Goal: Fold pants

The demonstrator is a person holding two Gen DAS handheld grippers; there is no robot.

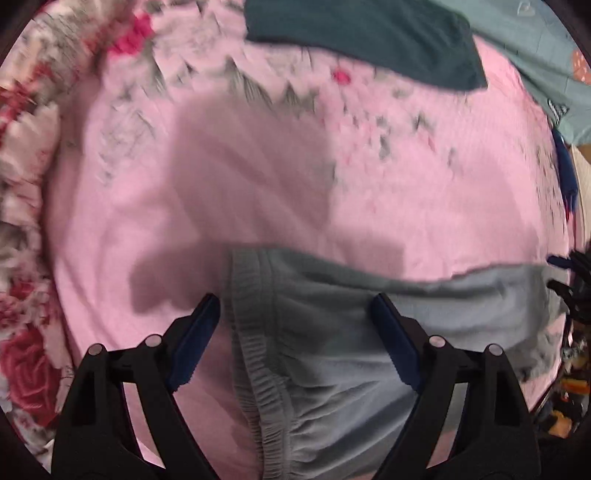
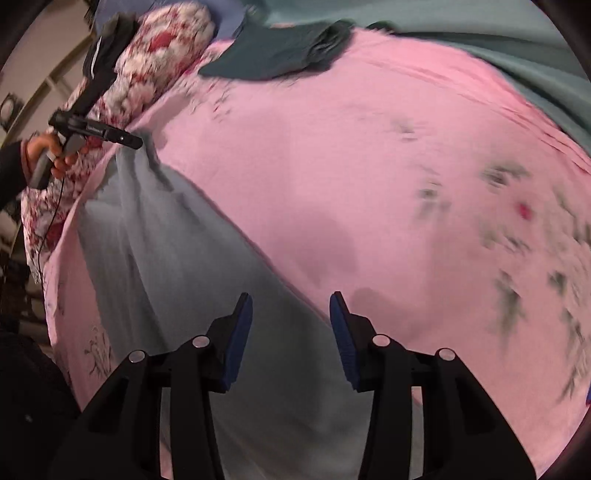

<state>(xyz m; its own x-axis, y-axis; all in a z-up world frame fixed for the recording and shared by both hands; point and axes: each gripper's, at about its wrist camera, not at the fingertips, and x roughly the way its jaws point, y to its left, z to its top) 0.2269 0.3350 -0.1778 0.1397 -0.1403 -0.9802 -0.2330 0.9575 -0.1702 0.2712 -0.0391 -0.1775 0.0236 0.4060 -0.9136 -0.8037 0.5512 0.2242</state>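
Light grey-blue pants (image 1: 332, 332) lie flat on a pink bedsheet (image 1: 221, 184). In the left wrist view their elastic waistband (image 1: 251, 350) runs between my left gripper's (image 1: 295, 306) fingers; the jaws are wide open just above the waist end. In the right wrist view the pants (image 2: 184, 258) stretch away to the upper left, and my right gripper (image 2: 291, 306) is open over the leg's edge. The left gripper (image 2: 99, 129) shows there at the far waist end, held by a hand.
A dark teal garment (image 1: 369, 33) lies at the far side of the bed, also in the right wrist view (image 2: 280, 48). A floral quilt (image 1: 26, 184) is bunched along the left, and a pale teal blanket (image 1: 546, 55) lies at the right.
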